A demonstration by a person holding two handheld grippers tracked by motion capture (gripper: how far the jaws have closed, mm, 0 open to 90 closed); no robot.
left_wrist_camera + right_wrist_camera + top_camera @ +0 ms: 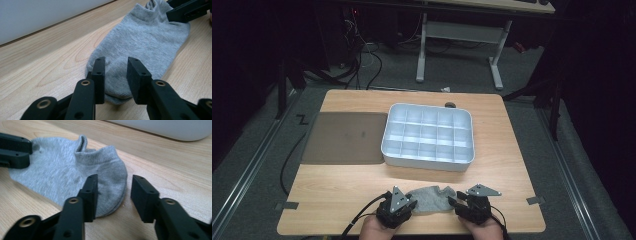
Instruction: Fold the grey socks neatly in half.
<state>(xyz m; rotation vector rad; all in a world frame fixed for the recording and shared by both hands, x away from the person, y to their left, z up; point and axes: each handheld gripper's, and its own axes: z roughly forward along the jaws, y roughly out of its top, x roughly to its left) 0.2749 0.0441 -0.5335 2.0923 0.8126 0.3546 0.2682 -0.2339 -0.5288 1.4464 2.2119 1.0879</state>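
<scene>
Dark floor with loose cables surrounds a pale wooden counter, and a second white-legged desk stands beyond its far edge. Near the middle of the counter, toward the far edge, sits a white plastic organizer tray divided into a grid of small compartments; nothing can be made out inside them. Just beside its left wall lies a flat dark mat, reaching toward the counter's left edge. Close to the near edge, in front of the tray, a grey ankle sock lies flat on the wood between the two tools. The left gripper, held by a hand coming in from the near edge, sits at the sock's left end; in the left gripper view its fingers stand apart with a clear gap, one on either side of the sock's toe, not closed on the fabric. The right gripper, held by the other hand, is at the sock's right end; in the right gripper view its fingers are likewise parted, the left one over the rounded heel end and the right one over bare wood, gripping nothing. The sock's cuff stands up slightly just beyond them.
</scene>
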